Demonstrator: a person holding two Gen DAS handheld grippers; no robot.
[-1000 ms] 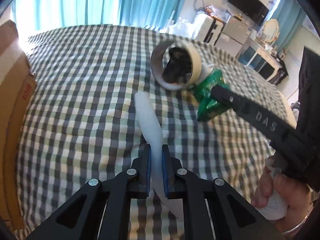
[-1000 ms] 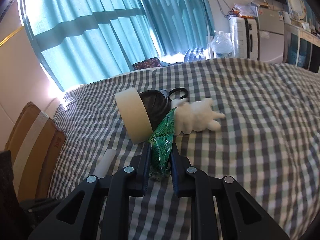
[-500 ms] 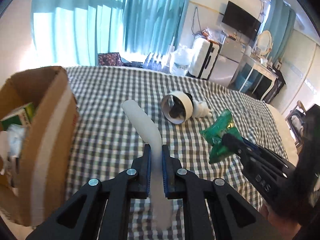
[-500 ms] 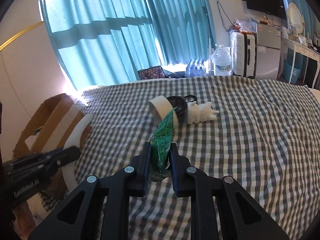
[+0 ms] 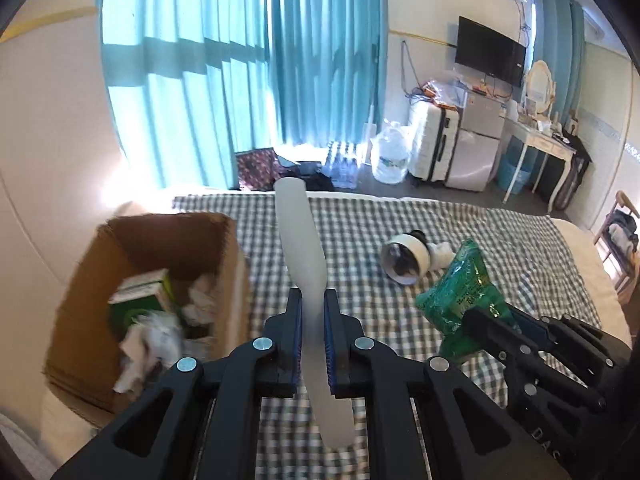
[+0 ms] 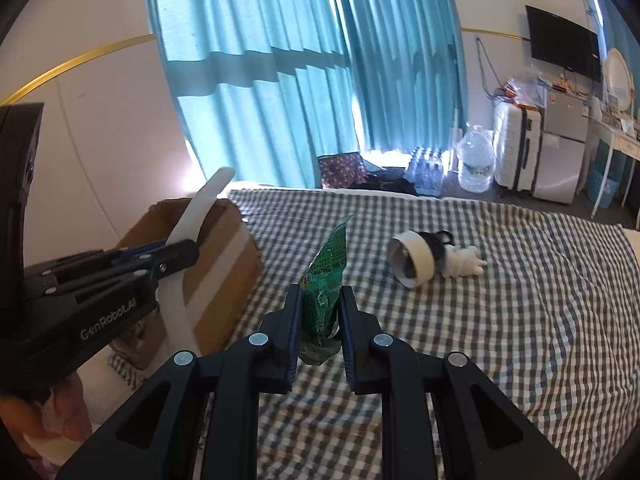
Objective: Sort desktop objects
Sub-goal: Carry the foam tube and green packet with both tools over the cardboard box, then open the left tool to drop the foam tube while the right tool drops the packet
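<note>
My left gripper (image 5: 313, 330) is clamped on a white shoehorn (image 5: 301, 248), held beside the open cardboard box (image 5: 160, 236). My right gripper (image 6: 320, 334) pinches a green foil packet (image 6: 326, 280) above the checked bedspread (image 6: 520, 320).

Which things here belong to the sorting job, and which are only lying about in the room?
Job:
- white curved plastic strip, in left gripper
- green crinkled foil packet, in right gripper
- open brown cardboard box
- cream tape roll, on checked cloth
- small white plush toy

Lying about:
- white suitcase
- clear water jug
- black television
</note>
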